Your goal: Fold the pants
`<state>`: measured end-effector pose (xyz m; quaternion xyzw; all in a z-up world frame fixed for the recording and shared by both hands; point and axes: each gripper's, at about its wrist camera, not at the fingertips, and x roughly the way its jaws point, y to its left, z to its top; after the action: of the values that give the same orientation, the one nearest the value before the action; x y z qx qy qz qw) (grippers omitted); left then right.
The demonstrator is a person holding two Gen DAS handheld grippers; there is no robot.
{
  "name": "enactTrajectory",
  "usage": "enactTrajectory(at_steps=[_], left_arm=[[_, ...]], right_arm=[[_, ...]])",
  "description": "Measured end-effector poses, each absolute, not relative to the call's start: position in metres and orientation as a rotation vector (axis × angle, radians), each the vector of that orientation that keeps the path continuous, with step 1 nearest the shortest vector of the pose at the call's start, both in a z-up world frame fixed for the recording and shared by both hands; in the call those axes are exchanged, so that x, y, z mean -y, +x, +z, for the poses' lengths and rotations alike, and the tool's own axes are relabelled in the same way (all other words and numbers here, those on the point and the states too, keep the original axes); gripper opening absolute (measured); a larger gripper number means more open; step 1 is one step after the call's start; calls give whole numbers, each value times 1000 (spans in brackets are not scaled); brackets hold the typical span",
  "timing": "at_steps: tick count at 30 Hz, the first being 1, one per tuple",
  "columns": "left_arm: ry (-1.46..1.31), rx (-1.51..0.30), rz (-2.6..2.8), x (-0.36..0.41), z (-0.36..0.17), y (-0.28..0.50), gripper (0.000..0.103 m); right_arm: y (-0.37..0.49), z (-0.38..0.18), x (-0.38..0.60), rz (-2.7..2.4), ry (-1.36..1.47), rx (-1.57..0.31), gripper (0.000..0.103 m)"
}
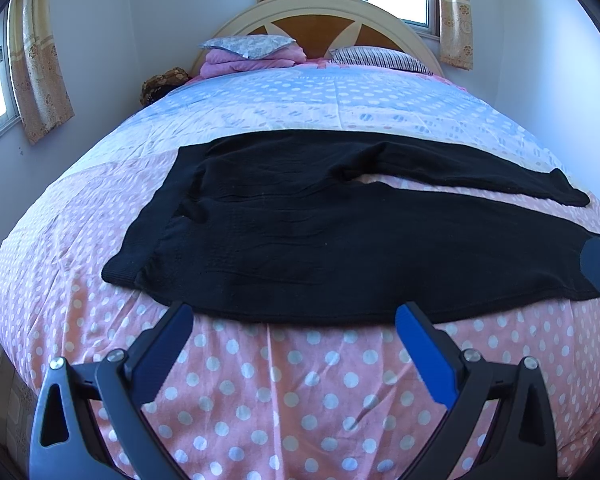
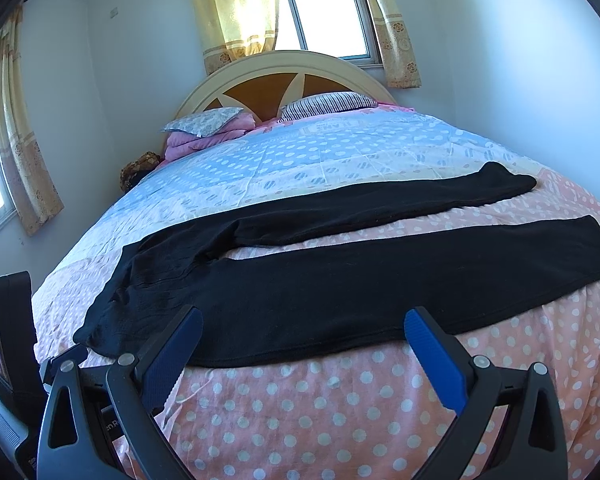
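- We see the black pants (image 1: 320, 232) spread flat across the near part of the bed (image 1: 300, 380), waistband to the left, both legs running to the right
- The two legs lie apart with a strip of bedspread showing between them; the far leg (image 2: 380, 204) ends nearer the right edge, the near leg (image 2: 420, 272) runs along the near edge
- We judge the folding as not yet begun: no fold is made, so laying one leg over the other and then folding lengthwise are left
- Our left gripper (image 1: 294, 324) hovers just above the near hem of the seat area, fingers spread wide and holding nothing
- Our right gripper (image 2: 304, 330) hovers over the near edge of the near leg, fingers likewise wide and empty
- Farther off, pillows (image 1: 248, 46) and a folded pink blanket (image 1: 244, 63) sit against the headboard (image 1: 320, 4), with curtains (image 2: 236, 12) by the window
- On writing: a few letters show on the device at the lower left of the right view, too cut off for us to read; no brand shows on the pants
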<state>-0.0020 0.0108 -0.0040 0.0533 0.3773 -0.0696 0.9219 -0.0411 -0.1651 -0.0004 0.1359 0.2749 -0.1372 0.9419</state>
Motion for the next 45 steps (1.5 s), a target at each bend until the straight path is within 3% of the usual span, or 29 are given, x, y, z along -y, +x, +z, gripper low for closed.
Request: enactTrajectory(at_steps=[21, 33, 35, 37, 39, 45], left_arm=[[121, -811, -140, -31, -11, 24, 103], [66, -757, -101, -137, 28, 182, 103], [52, -810, -115, -143, 19, 219, 93], [28, -881, -159, -145, 5, 253, 74], [22, -931, -158, -143, -9, 276, 66], [-6, -990, -171, -138, -36, 312, 62]], right_arm=[[-29, -7, 168, -260, 264, -584, 102], [7, -15, 173, -192, 226, -627, 101], [14, -16, 171, -187, 216, -634, 100], [22, -18, 170, -183, 209, -646, 100], [29, -20, 172, -184, 205, -661, 99], [48, -27, 183, -206, 218, -707, 99]])
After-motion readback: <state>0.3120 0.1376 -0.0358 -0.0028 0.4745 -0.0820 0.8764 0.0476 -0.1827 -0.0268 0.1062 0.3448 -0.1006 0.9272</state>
